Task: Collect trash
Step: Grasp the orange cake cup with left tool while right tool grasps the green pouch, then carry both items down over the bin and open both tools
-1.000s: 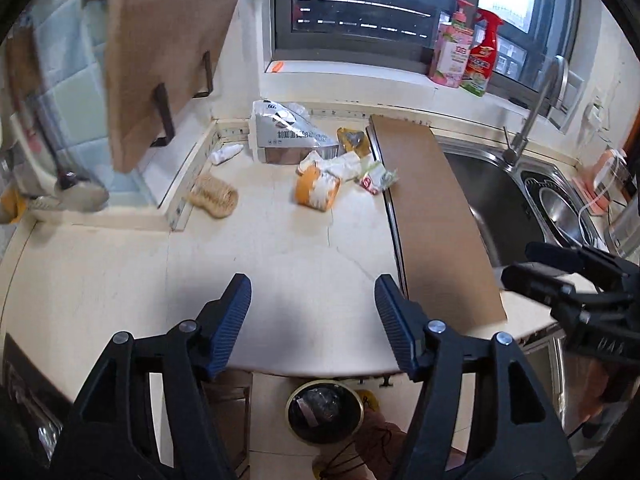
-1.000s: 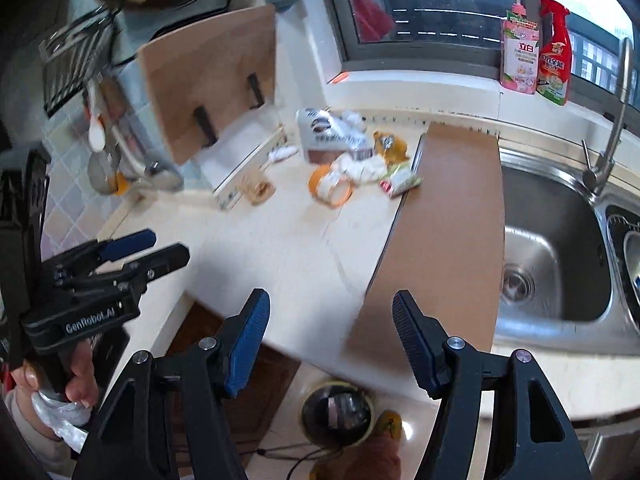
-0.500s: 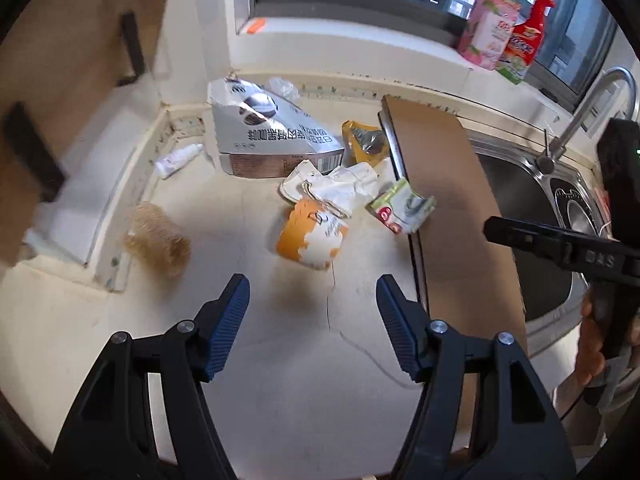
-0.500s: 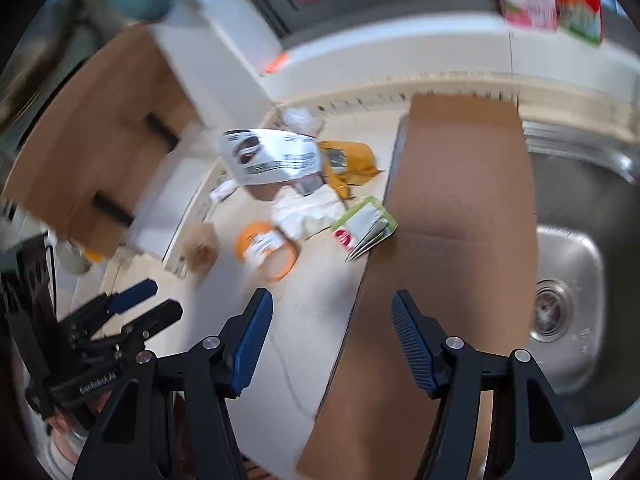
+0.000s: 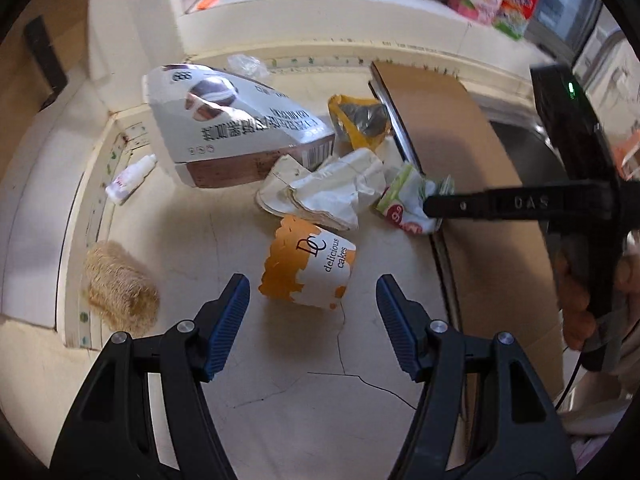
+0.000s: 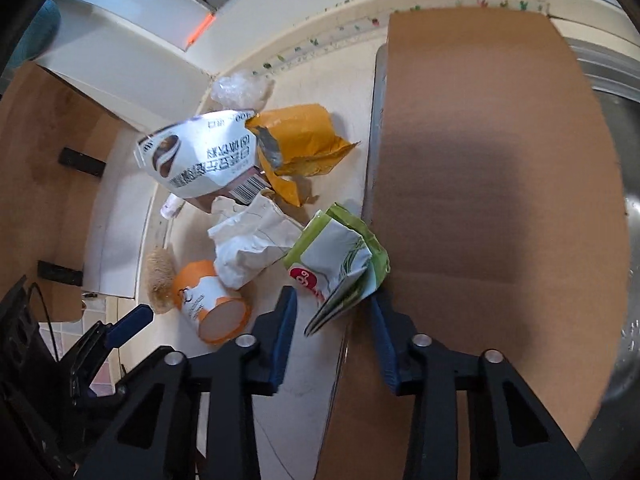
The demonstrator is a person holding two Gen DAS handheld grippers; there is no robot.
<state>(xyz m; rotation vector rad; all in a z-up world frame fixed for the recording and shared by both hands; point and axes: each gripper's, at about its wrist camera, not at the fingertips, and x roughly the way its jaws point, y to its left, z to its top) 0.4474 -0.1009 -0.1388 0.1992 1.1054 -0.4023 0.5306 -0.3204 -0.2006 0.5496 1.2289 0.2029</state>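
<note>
- The right gripper (image 6: 332,320) has just been narrowing its jaws, and the green-and-white wrapper (image 6: 340,264) sits between them; the far pad looks to be against its edge, but whether both pads press on it cannot be told.
- That wrapper lies at the seam between the counter and the brown board (image 6: 500,200), directly ahead of the right tongs. It is judged light, thin and crinkly; its folded lower edge, which sticks up toward the pads, is the natural place to pinch.
- The left gripper (image 5: 312,308) stands wide apart with nothing between its pads. The orange-and-white paper cup (image 5: 308,268) lies on its side just beyond its tips.
- The cup is probably light and easily crushed; a gentle squeeze across its wall should do.
- Farther from the left tongs lie crumpled white paper (image 5: 332,192), a grey-and-white bag (image 5: 240,132) and a yellow pouch (image 5: 356,120), all soft-looking.
- The counter (image 5: 260,380) is pale, smooth stone with a hairline crack, so light trash may slide.
- A steel sink (image 6: 624,160) lies beyond the board.
</note>
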